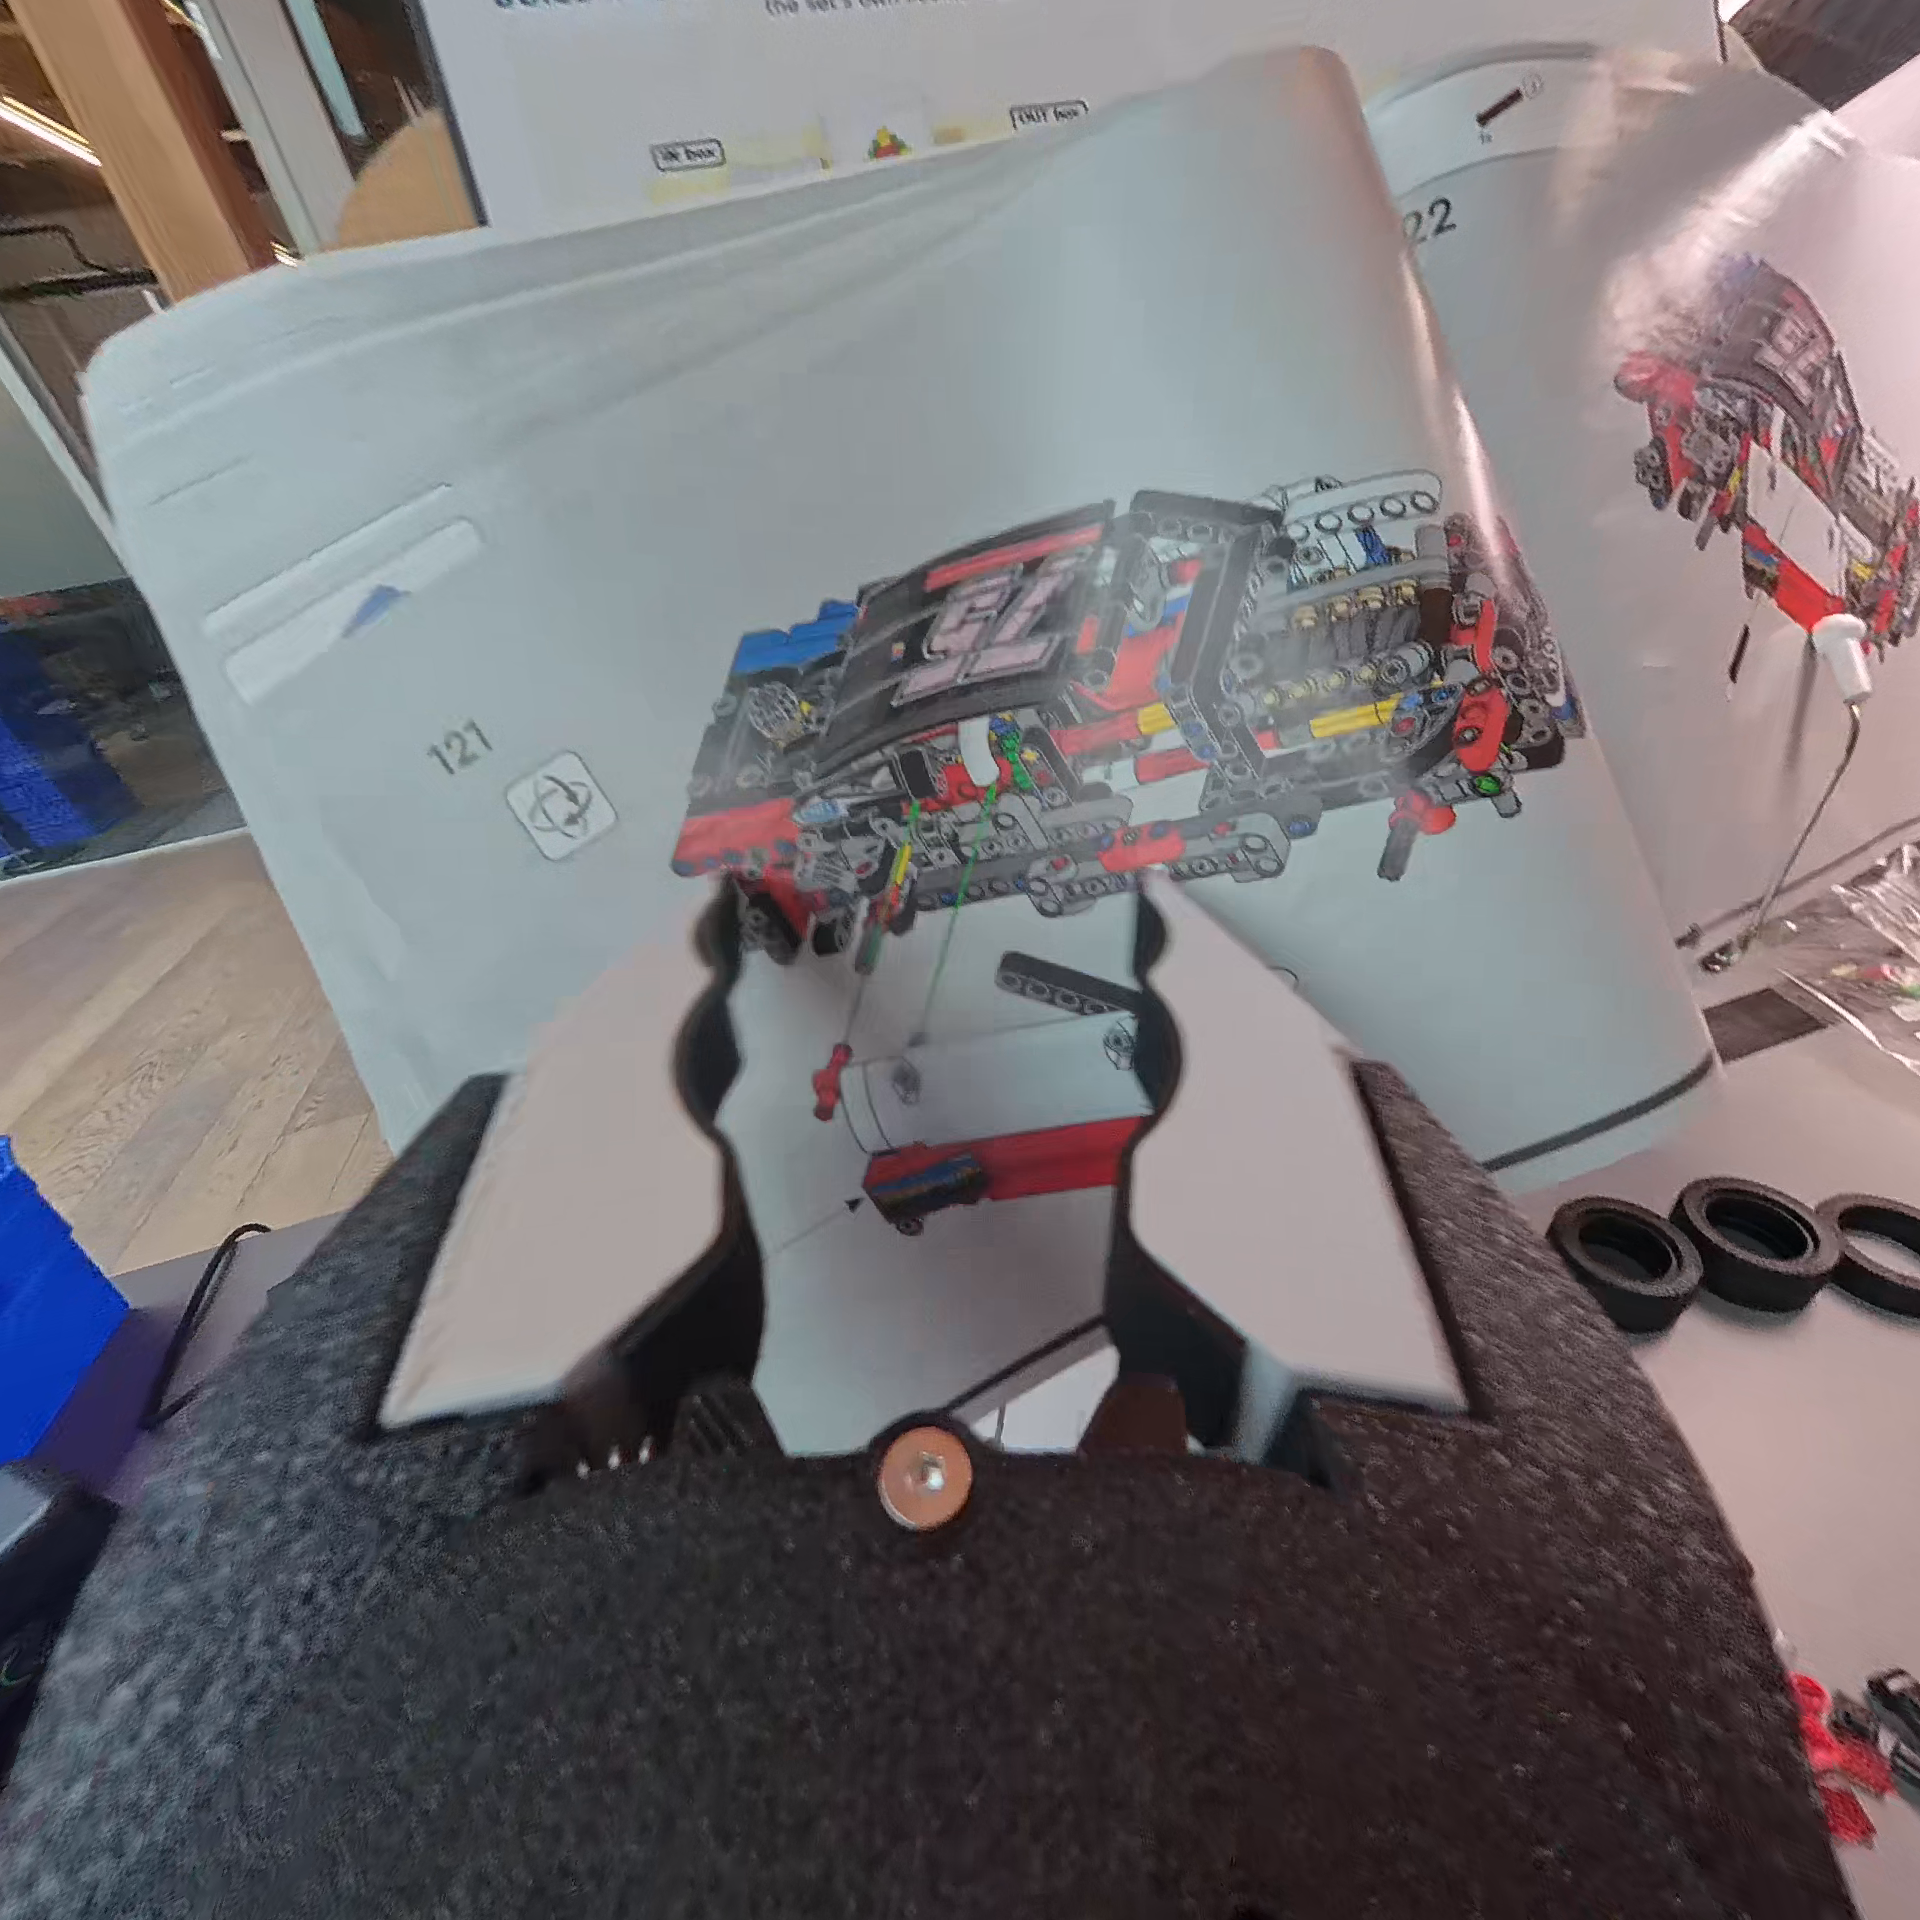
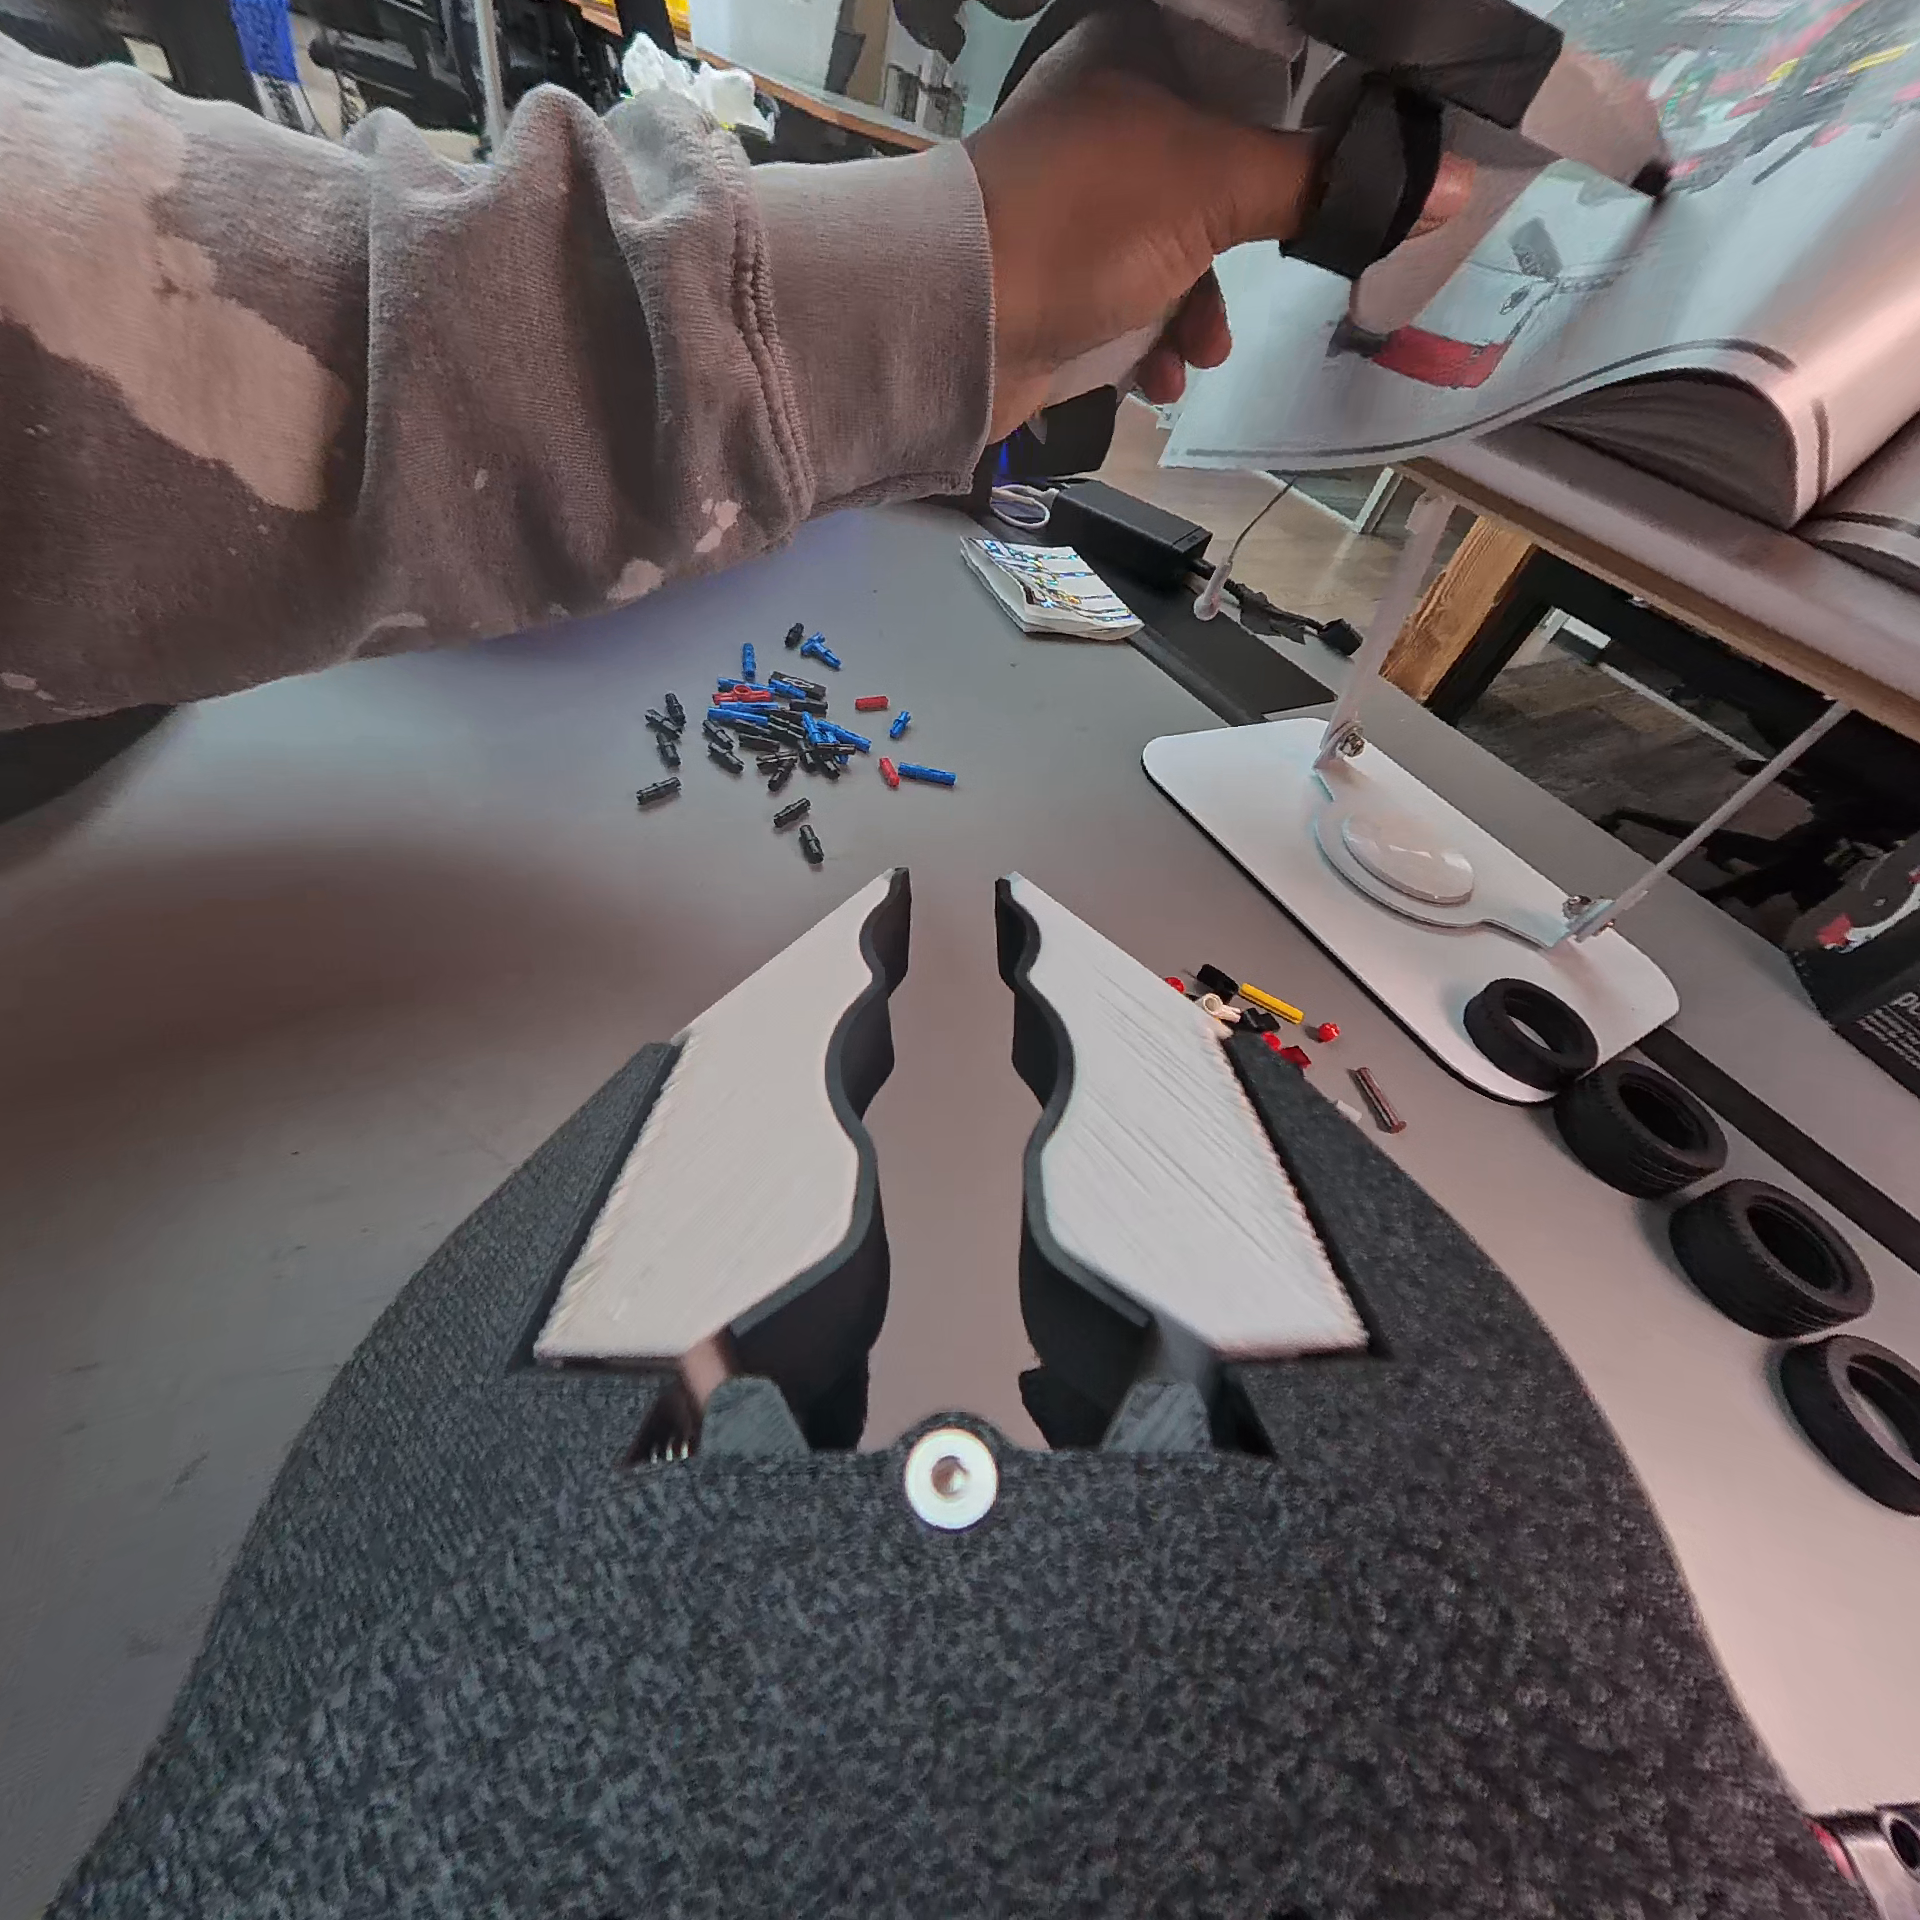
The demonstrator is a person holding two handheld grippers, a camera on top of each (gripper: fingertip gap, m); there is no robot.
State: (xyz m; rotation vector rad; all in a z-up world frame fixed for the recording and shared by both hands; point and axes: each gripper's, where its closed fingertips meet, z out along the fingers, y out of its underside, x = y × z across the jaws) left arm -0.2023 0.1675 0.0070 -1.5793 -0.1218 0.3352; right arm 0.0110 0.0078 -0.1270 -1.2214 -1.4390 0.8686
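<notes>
A thick instruction booklet [image 1: 727, 468] with pictures of a brick-built car stands open on a stand. One page is curled up in front of my left gripper [image 1: 935, 925]. The left gripper is wide open, and its fingers [image 1: 717, 935] lie against the lower part of that page without pinching it. In the right wrist view the left gripper [image 2: 1507, 260] rests on the lifted page of the booklet [image 2: 1662, 343], held by a hand in a grey sleeve [image 2: 416, 364]. My right gripper [image 2: 953, 883] hovers over the grey table with a narrow gap between its pads and nothing in it.
A pile of small blue, black and red pins [image 2: 774, 722] lies ahead of the right gripper. Small loose parts [image 2: 1268, 1013] lie to its right. The stand's white base [image 2: 1351, 831] and several black tyres [image 2: 1642, 1127] are at the right, and the tyres also show in the left wrist view [image 1: 1631, 1262]. A black adapter [image 2: 1127, 530] is farther back. My hands' fingertips stand some 30 centimeters from each other.
</notes>
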